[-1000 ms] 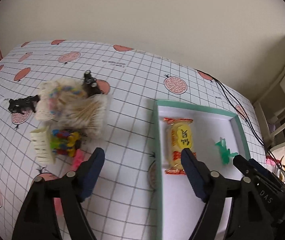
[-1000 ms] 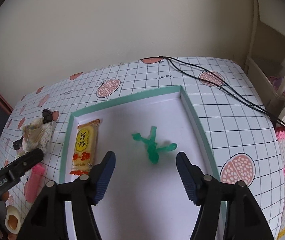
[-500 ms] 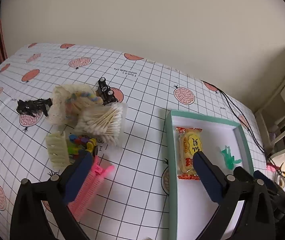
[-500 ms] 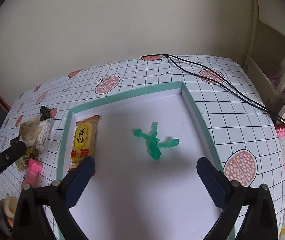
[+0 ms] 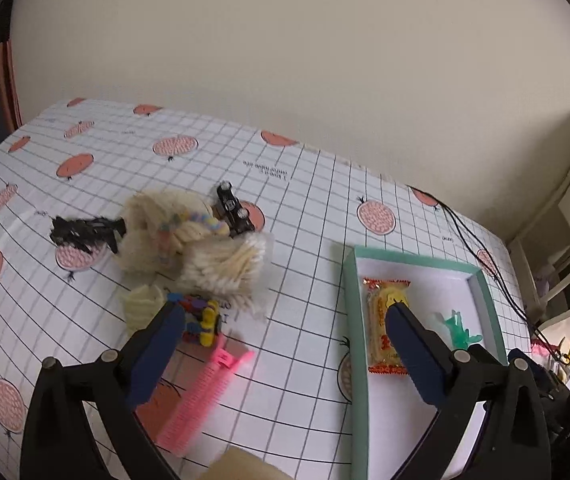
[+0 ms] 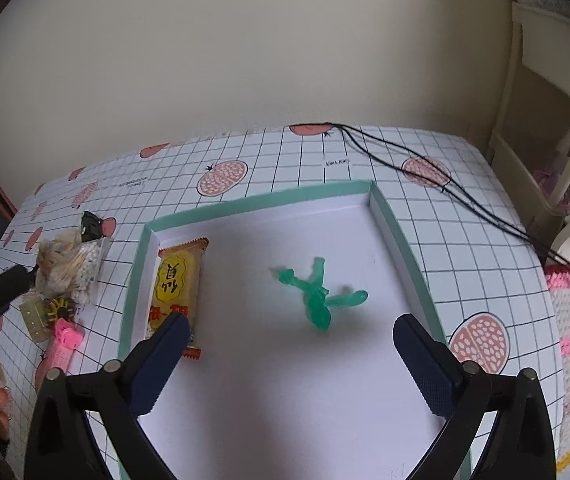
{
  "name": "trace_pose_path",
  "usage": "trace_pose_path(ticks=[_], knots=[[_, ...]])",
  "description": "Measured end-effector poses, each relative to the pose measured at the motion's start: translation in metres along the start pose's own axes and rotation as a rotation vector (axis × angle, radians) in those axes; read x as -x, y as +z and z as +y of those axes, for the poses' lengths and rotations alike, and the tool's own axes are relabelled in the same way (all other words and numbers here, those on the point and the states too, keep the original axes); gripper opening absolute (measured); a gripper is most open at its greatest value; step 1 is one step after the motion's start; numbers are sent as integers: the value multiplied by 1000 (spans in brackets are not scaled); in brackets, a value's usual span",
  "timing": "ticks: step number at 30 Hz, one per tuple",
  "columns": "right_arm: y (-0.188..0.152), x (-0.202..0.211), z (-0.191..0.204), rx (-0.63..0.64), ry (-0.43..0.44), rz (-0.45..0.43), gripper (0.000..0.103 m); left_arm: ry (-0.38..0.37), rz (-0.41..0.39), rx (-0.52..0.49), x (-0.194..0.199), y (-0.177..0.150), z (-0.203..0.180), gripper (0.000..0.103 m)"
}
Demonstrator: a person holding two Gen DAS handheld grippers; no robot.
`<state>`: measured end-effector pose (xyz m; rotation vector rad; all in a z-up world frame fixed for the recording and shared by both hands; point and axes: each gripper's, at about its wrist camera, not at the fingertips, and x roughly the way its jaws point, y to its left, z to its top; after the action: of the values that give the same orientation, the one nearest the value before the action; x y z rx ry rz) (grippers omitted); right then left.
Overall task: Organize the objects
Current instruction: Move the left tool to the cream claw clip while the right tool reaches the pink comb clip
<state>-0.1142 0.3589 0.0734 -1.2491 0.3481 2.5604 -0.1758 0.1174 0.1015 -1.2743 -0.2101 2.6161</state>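
A shallow white tray with a teal rim (image 6: 261, 204) (image 5: 351, 312) holds a yellow snack packet (image 6: 176, 286) (image 5: 385, 322) and a green plastic figure (image 6: 317, 296) (image 5: 459, 326). My right gripper (image 6: 287, 330) hovers open over the tray, nothing between its fingers. My left gripper (image 5: 285, 316) is open above the tablecloth between the tray and a pile of small items: a pink comb (image 5: 201, 394), a bag of cotton swabs (image 5: 229, 268), a cream fluffy item (image 5: 157, 228), colourful clips (image 5: 199, 318), a black hair clip (image 5: 85, 232).
A black cable (image 6: 437, 184) runs across the far right of the checked tablecloth. A cream shelf unit (image 6: 541, 120) stands to the right of the table. A small black item (image 5: 233, 208) lies behind the pile. A cream comb (image 5: 141, 306) sits beside the clips.
Both grippers have opened wider. The left wrist view has pulled back and up, so the pile and pink comb now show in full. The tray's contents have not moved.
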Motion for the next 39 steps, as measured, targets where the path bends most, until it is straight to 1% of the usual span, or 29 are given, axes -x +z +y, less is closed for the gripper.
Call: trace_pose_path(ticks=[3, 6, 8, 11, 16, 18, 22, 25, 28, 31, 34, 36, 39], knots=[[2, 4, 3, -5, 1, -16, 103, -27, -18, 26, 8, 6, 10, 100], [5, 8, 8, -15, 16, -23, 103, -75, -34, 60, 17, 13, 25, 100], [7, 13, 16, -11, 38, -37, 103, -91, -48, 80, 23, 18, 35, 100], [10, 21, 35, 18, 56, -63, 103, -58, -61, 101, 31, 23, 52, 100], [11, 32, 78, 80, 117, -91, 103, 49, -58, 100, 36, 25, 85, 100], [9, 32, 96, 103, 143, -86, 103, 71, -61, 113, 36, 25, 98, 100], [2, 27, 132, 151, 178, -51, 103, 90, -50, 166, 35, 24, 126, 100], [-7, 16, 162, 189, 195, 9, 103, 99, -39, 176, 31, 22, 135, 100], [-17, 2, 182, 211, 205, 67, 103, 97, 3, 181, 21, 18, 138, 100], [-28, -12, 197, 227, 209, 125, 103, 94, 50, 191, 8, 14, 141, 100], [-37, -24, 206, 232, 207, 180, 102, 99, 85, 177, -1, 10, 141, 100], [-42, -31, 211, 237, 208, 203, 102, 106, 101, 167, -6, 9, 140, 100], [-46, -37, 215, 234, 226, 228, 101, 95, 114, 164, -9, 8, 139, 100]])
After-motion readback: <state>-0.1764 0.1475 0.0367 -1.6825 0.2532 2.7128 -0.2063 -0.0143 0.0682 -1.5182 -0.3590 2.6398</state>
